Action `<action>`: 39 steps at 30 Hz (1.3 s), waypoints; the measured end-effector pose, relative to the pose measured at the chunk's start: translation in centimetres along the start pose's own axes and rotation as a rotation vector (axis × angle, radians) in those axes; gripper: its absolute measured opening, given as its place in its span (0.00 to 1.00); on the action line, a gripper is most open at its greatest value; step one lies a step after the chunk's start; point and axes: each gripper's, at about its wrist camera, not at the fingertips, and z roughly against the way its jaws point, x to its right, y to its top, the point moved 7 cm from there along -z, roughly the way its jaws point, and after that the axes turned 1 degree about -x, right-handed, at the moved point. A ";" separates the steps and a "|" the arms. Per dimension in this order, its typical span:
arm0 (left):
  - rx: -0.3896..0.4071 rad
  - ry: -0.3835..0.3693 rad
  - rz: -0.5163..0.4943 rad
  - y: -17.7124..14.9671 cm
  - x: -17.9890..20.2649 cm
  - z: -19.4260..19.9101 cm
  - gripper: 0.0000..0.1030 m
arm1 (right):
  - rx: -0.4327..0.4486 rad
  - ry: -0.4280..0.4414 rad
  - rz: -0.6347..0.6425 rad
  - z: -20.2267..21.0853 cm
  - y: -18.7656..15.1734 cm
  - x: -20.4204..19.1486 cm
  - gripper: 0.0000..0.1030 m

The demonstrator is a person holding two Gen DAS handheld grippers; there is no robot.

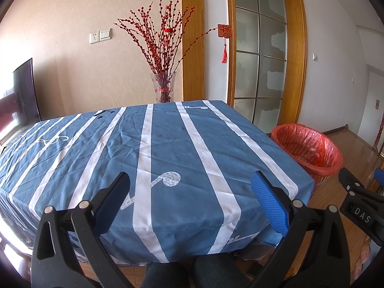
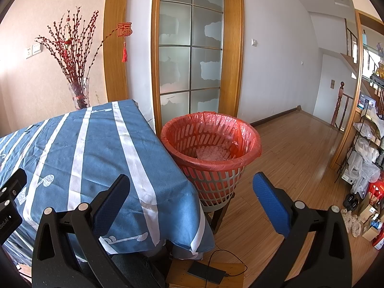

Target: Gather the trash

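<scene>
A grey slatted waste basket lined with a red plastic bag [image 2: 211, 144] stands on a low stool right of the table; clear crumpled plastic [image 2: 212, 153] lies inside it. It also shows in the left wrist view [image 1: 309, 148]. My left gripper [image 1: 190, 184] is open and empty above the near part of the blue striped tablecloth [image 1: 168, 144]. My right gripper [image 2: 192, 187] is open and empty, over the table's right corner beside the basket. I see no trash on the cloth.
A glass vase of red branches [image 1: 164, 88] stands behind the table's far edge. A dark screen [image 1: 24, 91] is at the left. A phone with a cable [image 2: 206, 274] lies on a low wooden stool below. Cluttered shelves [image 2: 367, 156] stand at the right over the wooden floor.
</scene>
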 end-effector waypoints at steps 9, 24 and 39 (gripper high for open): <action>-0.001 0.001 -0.001 0.1 0.0 -0.1 0.96 | -0.002 0.000 -0.001 0.0 0.0 0.0 0.98; -0.002 -0.001 -0.003 0.1 0.1 -0.1 0.96 | -0.002 0.001 -0.001 -0.1 0.2 0.1 0.98; -0.002 -0.001 -0.004 0.1 0.1 -0.1 0.96 | -0.003 0.001 -0.001 0.0 0.2 0.1 0.98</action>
